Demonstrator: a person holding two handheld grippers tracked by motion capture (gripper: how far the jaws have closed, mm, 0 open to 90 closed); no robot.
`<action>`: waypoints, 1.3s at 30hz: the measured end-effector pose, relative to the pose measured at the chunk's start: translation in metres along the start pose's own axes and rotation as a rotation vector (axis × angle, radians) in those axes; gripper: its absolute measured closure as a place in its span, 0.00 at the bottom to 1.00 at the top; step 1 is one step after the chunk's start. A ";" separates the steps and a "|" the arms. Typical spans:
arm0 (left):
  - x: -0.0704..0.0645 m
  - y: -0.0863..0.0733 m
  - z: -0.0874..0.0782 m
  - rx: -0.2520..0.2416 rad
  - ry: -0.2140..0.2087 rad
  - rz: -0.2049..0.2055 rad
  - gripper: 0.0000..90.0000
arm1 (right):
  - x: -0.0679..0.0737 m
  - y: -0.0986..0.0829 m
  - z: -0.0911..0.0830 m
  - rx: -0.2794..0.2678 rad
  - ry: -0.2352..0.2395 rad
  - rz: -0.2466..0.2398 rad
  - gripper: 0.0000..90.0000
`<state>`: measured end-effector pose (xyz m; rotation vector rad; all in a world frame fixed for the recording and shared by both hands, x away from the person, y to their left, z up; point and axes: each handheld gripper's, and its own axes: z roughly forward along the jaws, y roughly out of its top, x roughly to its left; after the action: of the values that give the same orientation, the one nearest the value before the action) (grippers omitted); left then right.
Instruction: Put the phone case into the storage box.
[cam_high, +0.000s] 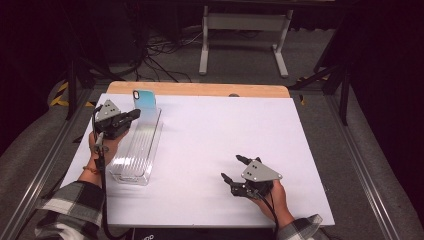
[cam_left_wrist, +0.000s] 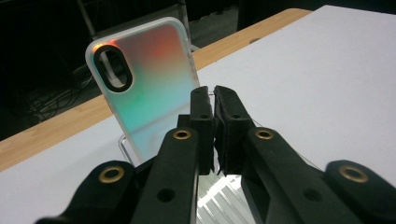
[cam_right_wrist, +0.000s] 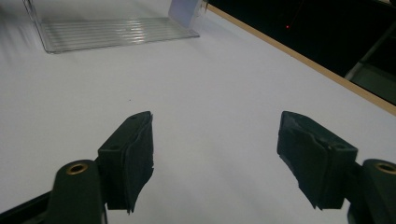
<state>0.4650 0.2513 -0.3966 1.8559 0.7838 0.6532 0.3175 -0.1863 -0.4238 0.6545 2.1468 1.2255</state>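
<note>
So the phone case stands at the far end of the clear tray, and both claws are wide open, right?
Not quite. The phone case does stand at the far end of the tray, but the left claw is shut, as the left gripper view shows. The right claw is open.

Dark room; grey carpet floor (cam_high: 240, 60), white desk frame (cam_high: 244, 22) behind, cables (cam_high: 160, 55) on floor.

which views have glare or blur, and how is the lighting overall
High view: bright white table, dark surroundings. Left gripper view: orange-green sheen on the phone case; the left gripper is sharp, its base soft. Right gripper view: the clear tray is slightly blurred; the right gripper is crisper.
</note>
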 end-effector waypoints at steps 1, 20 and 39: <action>-0.001 0.000 0.000 0.000 -0.004 -0.002 0.96 | 0.000 0.000 0.000 0.000 0.000 0.000 0.31; -0.012 0.001 -0.019 -0.047 -0.037 0.009 0.82 | -0.003 0.003 -0.003 -0.022 0.002 0.011 0.29; -0.020 0.001 -0.028 -0.064 -0.083 0.013 0.66 | -0.005 0.003 -0.005 -0.024 -0.007 0.014 0.27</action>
<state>0.4320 0.2517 -0.3871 1.8194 0.6895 0.5987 0.3182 -0.1911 -0.4183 0.6635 2.1216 1.2528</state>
